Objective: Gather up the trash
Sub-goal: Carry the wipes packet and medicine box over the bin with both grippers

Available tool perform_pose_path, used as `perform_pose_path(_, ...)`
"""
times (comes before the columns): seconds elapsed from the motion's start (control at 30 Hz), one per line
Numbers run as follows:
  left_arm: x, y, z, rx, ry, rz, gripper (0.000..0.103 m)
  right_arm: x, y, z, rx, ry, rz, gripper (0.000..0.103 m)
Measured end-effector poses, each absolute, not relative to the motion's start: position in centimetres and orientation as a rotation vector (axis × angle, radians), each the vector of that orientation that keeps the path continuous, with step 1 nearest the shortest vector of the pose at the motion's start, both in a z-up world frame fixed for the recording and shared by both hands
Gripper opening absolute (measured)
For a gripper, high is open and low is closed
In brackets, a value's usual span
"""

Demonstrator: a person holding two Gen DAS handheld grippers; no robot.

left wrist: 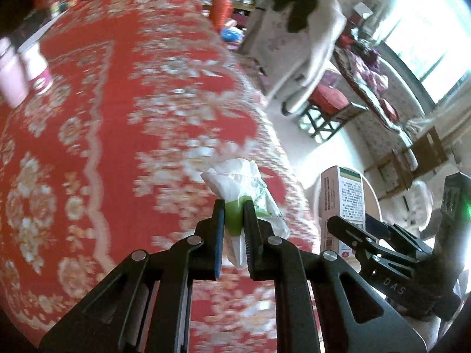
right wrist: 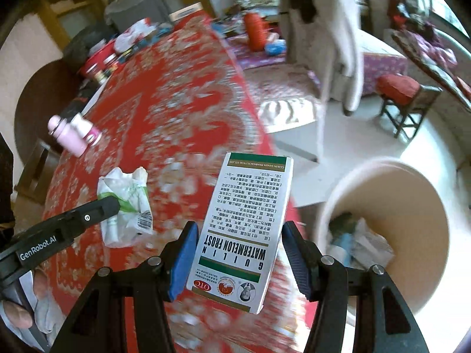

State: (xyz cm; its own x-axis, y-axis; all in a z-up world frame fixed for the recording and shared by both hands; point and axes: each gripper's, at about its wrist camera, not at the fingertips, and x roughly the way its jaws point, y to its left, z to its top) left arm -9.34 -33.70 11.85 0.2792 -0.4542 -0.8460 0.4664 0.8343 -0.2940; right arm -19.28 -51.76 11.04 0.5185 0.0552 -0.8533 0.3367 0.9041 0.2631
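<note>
Both pieces of trash were up off the bench. The left hand-held gripper (left wrist: 232, 206) was clamped tight on a crumpled wrapper (left wrist: 244, 185), its jaws nearly together. The right hand-held gripper (right wrist: 238, 250) gripped a box (right wrist: 244, 229) by its sides, just beside the bin (right wrist: 412, 264), which already held some litter. So, I judged, pick-up done, only the drop into the bin left. The bench wore a red floral cloth (right wrist: 164, 111), with pink bottles (right wrist: 73, 135) and clutter at its far end. Beyond stood a stool (right wrist: 403, 100) on pale floor, near a bright window.
</note>
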Motion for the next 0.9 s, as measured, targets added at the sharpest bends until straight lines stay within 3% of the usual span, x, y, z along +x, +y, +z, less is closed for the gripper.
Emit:
perform_pose_path(0.4,-14.2,-44.5,11.2,0.121,1.130,-0.762,0.010,-26.5,-60.8,10.1,0.521,1.017,-0.340,0.057)
perform_pose_path(0.9,-17.8,-51.2,8.7,0.232,1.137,-0.801,0.010,-29.6,-65.5,7.5,0.603,1.042,-0.402,0.057)
